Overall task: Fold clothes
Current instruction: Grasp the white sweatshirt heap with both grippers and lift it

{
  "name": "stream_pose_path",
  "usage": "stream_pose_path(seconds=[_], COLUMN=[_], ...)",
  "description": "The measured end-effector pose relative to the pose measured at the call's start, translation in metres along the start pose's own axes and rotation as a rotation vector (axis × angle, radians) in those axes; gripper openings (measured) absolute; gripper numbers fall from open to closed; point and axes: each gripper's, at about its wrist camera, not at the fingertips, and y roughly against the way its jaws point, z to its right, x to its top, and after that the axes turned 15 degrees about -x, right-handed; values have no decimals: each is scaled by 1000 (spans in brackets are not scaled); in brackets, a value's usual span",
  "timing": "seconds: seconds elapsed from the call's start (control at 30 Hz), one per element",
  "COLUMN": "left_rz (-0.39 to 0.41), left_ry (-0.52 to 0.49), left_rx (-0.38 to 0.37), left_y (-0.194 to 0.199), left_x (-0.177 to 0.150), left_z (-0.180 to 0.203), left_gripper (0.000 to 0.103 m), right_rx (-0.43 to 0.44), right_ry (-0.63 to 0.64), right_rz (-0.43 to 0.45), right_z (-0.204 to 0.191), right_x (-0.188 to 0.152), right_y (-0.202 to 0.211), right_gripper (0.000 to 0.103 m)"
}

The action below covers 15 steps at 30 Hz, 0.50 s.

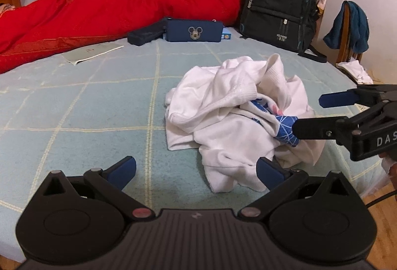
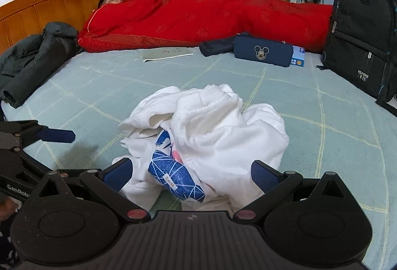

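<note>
A crumpled white garment [image 1: 235, 108] with a blue patterned part [image 1: 285, 128] lies in a heap on the pale green checked bed sheet [image 1: 94, 108]. My left gripper [image 1: 196, 172] is open just short of the heap's near edge, its right pad touching or almost touching the white cloth. My right gripper [image 1: 309, 115] comes in from the right, open, its fingers at the blue part. In the right wrist view the right gripper [image 2: 191, 170] stands open around the garment [image 2: 218, 126], with the blue patterned part [image 2: 173, 180] between its fingers. One left-gripper pad [image 2: 58, 135] shows at the left.
A person lies under a red quilt [image 2: 198, 19] along the far side. A black backpack [image 1: 278, 4], a navy pencil case [image 1: 193, 32] and a booklet [image 1: 91, 52] sit behind the heap. A dark jacket [image 2: 32, 56] lies by the wooden headboard [image 2: 49, 6]. A chair [image 1: 347, 29] stands beyond the right edge.
</note>
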Motion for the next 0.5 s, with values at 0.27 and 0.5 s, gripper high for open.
stream_pose_path(seconds=[0.27,0.5], left_rz=[-14,-25], left_ry=[-87,-248], left_rx=[3,68], left_y=[-2,-1], left_x=[6,20], left_z=[-2,-3], left_gripper=[102,95], right_rx=[16,5], right_ry=[55,93], right_rz=[12,3], right_z=[-8,-9], right_x=[10,21], right_y=[4,0], right_gripper=[91,76])
